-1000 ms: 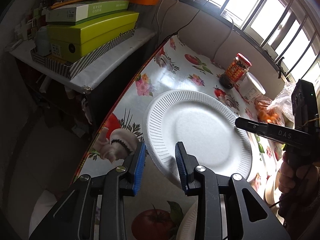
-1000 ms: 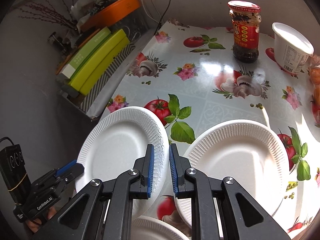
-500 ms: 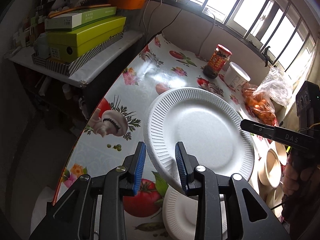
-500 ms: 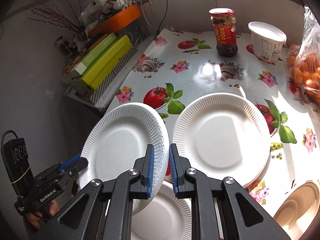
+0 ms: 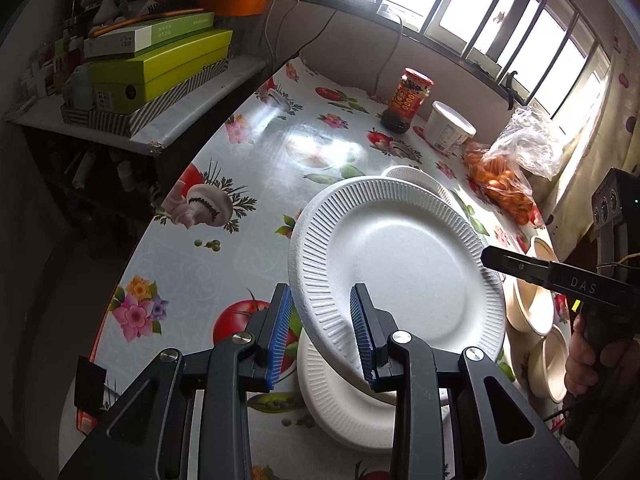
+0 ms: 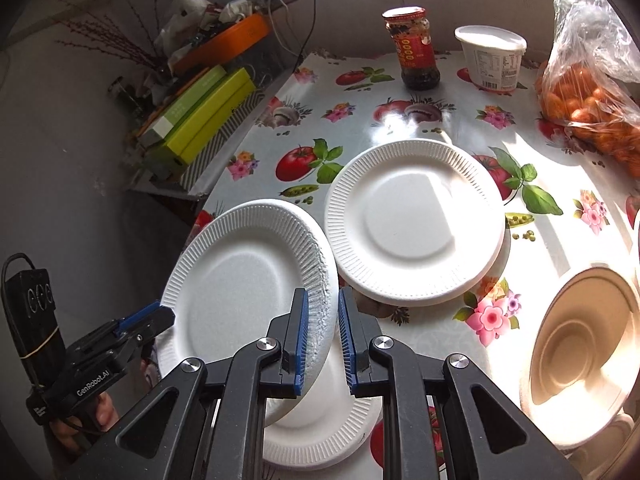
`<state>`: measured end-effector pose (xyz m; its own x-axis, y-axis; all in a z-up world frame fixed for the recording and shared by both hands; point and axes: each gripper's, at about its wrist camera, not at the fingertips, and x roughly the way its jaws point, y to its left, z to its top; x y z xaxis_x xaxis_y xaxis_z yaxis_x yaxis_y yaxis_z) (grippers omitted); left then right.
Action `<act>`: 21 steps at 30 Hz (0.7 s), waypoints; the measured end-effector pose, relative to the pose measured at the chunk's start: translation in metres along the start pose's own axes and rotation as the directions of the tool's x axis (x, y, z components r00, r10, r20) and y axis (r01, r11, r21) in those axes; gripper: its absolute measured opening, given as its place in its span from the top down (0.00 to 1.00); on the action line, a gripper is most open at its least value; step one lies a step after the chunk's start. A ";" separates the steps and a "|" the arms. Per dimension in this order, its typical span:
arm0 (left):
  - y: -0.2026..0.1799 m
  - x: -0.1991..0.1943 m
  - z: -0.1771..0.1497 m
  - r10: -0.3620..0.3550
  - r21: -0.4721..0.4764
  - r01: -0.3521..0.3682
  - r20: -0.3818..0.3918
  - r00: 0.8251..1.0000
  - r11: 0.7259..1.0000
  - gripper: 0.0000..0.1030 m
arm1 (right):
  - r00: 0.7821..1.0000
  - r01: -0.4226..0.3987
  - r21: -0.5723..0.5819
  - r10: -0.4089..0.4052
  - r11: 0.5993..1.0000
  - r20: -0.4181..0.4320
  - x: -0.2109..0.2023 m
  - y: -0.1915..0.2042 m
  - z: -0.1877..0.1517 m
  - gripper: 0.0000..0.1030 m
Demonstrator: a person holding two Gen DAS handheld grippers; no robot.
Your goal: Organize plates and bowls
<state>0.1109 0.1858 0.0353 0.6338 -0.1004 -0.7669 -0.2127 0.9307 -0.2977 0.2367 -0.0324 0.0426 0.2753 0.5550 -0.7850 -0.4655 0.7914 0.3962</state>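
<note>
White ribbed paper plate [image 5: 400,264] hangs tilted above the floral oilcloth worktop [image 5: 224,248], gripped at opposite rims by the left hand-held gripper [image 5: 320,332] and right hand-held gripper [image 6: 322,336], both clenched on it. Beneath it lies another white paper plate [image 6: 320,432]; beige bowls [image 6: 584,352] sit nearby.

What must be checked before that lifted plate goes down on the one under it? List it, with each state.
1. Right gripper shut on the held plate at its rim: ok.
2. Left gripper gripping the opposite rim: ok.
3. Held plate level: not ok, it is tilted.
4. Lower plate lying flat with nothing on its visible part: ok.
5. Held plate centred over the lower plate: cannot tell.
6. Bowls apart from both plates: ok.
</note>
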 end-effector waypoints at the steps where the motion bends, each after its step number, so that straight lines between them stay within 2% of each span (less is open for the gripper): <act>1: -0.001 0.000 -0.002 -0.003 0.001 0.003 -0.003 1.000 1.000 0.69 | 1.000 0.002 0.003 -0.002 1.000 0.001 -0.002 -0.001 -0.004 0.85; 21: -0.013 0.005 -0.040 -0.008 0.033 0.010 -0.048 0.999 0.999 0.69 | 1.000 0.015 0.046 -0.014 0.999 -0.018 -0.005 -0.019 -0.050 0.85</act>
<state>0.0875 0.1592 0.0124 0.5993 -0.1245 -0.7908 -0.1822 0.9407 -0.2862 0.2016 -0.0631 0.0154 0.2667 0.5394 -0.7987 -0.4222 0.8104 0.4063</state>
